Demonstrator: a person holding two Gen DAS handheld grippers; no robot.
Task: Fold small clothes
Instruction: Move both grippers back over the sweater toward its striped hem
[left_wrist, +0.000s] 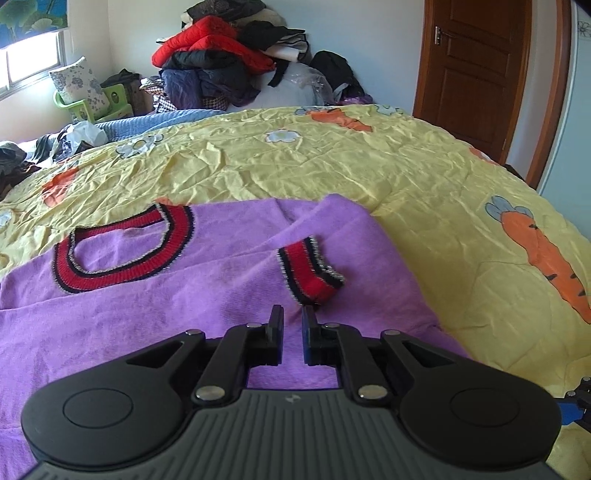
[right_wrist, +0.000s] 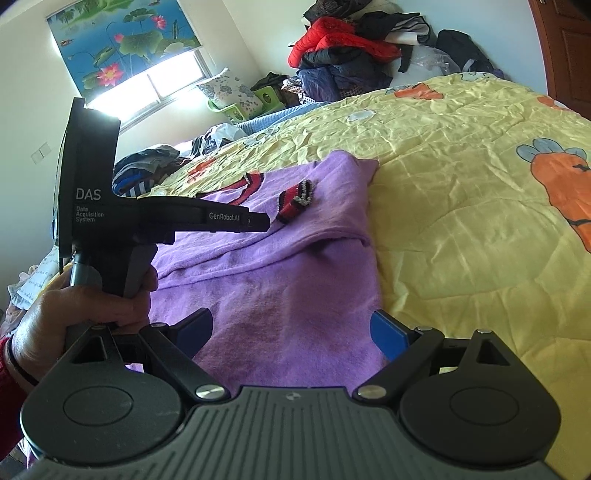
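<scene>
We are looking down over a small fuzzy purple knit sweater with a red-and-navy striped collar (left_wrist: 207, 295), which is lying spread on the crumpled yellow quilt printed with orange carrots (left_wrist: 369, 162). One sleeve is lying folded in across the chest, and its red-and-navy striped cuff (left_wrist: 314, 273) is resting on the purple body, just ahead of and slightly to the right of the left gripper (left_wrist: 293, 317). That gripper's jaws are standing nearly shut with only a narrow slit between them, and we are seeing purple fabric through the slit but nothing pinched, so it is holding nothing. The right gripper (right_wrist: 291, 328) is hovering over the lower body of the sweater with its jaws spread wide and empty, the cloth's right edge running just under its blue pad (right_wrist: 388, 332). From this side we are also catching the person's hand (right_wrist: 85, 306) wrapped around the left tool's handle. The folded sleeve is running diagonally from the far shoulder down toward us, so the garment's long axis is pointing away from both claws. We are judging the left gripper the nearer one to the cuff, while the right one is sitting closer to the hem. Any next fold looks likely to turn on that hem-to-collar line.
</scene>
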